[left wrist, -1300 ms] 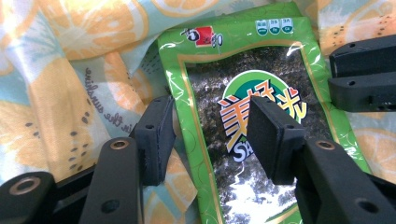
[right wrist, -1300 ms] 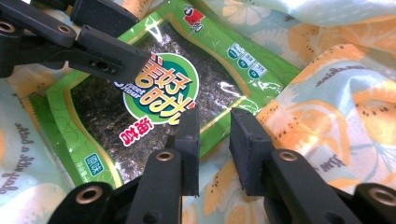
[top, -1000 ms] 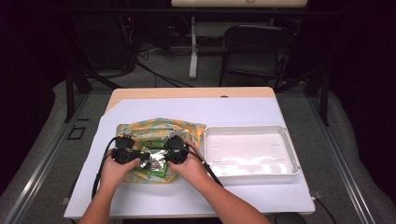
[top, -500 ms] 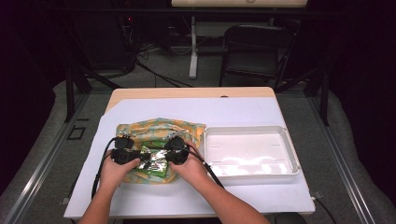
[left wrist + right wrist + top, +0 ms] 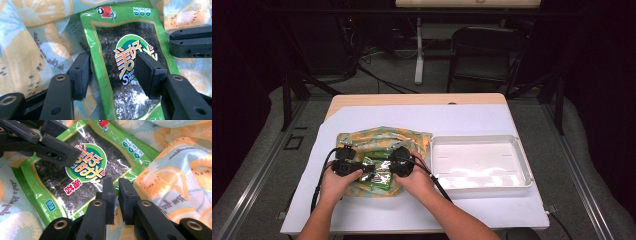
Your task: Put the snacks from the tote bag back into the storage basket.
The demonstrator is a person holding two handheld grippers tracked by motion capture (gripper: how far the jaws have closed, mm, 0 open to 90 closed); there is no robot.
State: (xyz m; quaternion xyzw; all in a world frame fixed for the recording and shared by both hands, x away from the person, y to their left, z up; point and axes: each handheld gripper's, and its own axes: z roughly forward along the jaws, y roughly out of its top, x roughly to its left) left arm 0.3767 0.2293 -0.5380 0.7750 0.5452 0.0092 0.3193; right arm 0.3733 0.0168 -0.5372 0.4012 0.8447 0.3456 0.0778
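Observation:
A green seaweed packet [image 5: 377,175] [image 5: 125,50] [image 5: 82,167] lies flat on a citrus-print cloth bag [image 5: 382,137] [image 5: 32,37] [image 5: 180,170]. My left gripper [image 5: 364,169] [image 5: 113,73] is open, its jaws astride one long edge of the packet, with one pad over the printed front and the other beside the edge. My right gripper [image 5: 388,170] [image 5: 116,185] comes in from the opposite side. Its jaws are pressed almost together on the packet's rim. In the left gripper view the right gripper [image 5: 171,41] shows at the packet's far edge. In the right gripper view the left gripper [image 5: 68,143] crosses the upper left.
A white plastic tray [image 5: 482,160] with nothing in it sits just right of the bag. A white sheet [image 5: 422,120] covers the table, with bare room behind the bag. Cables trail from both grippers toward the front edge. A chair stands beyond the table.

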